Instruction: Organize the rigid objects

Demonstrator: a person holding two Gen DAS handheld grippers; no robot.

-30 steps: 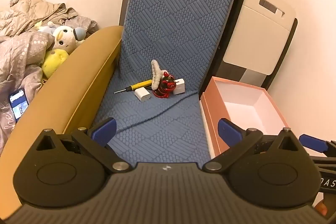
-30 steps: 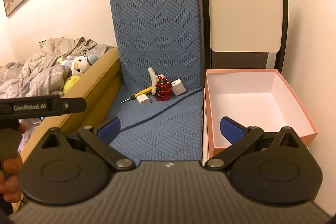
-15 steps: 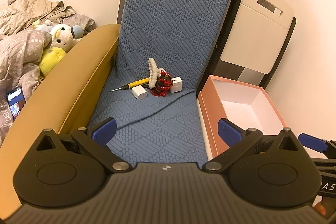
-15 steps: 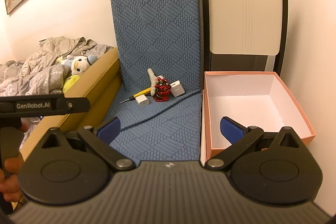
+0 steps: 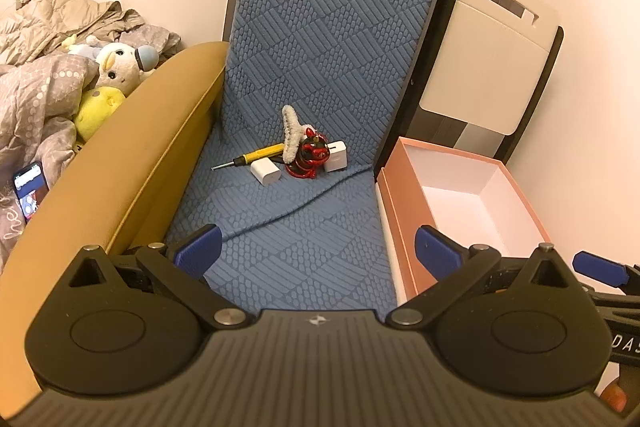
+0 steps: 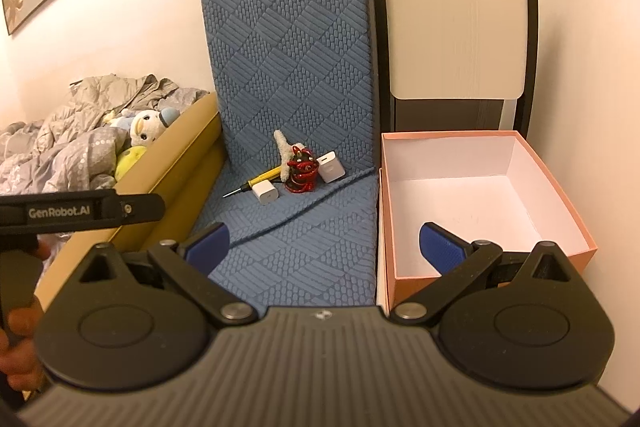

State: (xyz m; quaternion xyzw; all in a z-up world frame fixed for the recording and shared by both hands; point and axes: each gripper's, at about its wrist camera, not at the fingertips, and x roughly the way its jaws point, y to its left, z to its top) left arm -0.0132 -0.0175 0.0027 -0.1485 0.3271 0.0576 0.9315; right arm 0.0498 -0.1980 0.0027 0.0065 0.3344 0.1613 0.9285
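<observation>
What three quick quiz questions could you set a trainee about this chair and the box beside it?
1. True or false: the pink box holds nothing.
2. Which lies leftmost in the pile: A. red figurine B. yellow screwdriver C. white charger?
3. Fill in: both the left gripper and the right gripper are ____.

Key: 1 true; 2 B; 3 open.
</observation>
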